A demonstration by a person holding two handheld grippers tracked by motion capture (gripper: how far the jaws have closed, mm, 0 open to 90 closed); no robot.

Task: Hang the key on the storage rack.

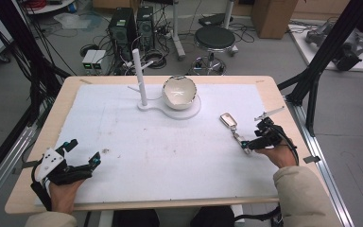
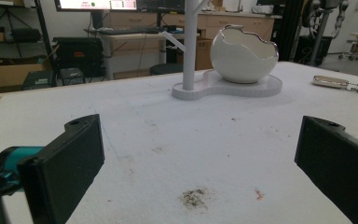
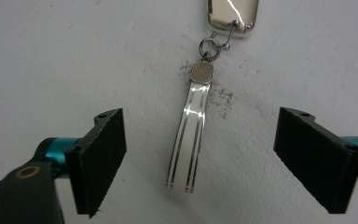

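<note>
So the worktop (image 1: pixel 123 142) has a white sheet over it, a bit grubby with dark specks in spots. Up around 12 o'clock sits a white stand (image 1: pixel 170 109) with a tall upright post (image 1: pixel 139 75), and a white broken-eggshell-style bowl (image 1: pixel 179 92) rests on its round base just beside the post.

The metal keychain (image 1: pixel 234 128) lies flat on the sheet over at roughly 3 o'clock, well apart from the stand. It's a shiny rectangular tag (image 3: pixel 232 14) joined by a small ring to a long narrow strap (image 3: pixel 190 135) with stripes down it.

Right gripper (image 1: pixel 254 143) is parked right at the strap end, jaws spread wide with the strap lying between them, neither jaw touching it.

Left gripper (image 1: pixel 82 153) sits near the front edge at about 8 o'clock, jaws also wide apart and holding nothing, pointing toward the stand. There's a dusty smudge (image 2: pixel 196 197) on the sheet between its jaws.
</note>
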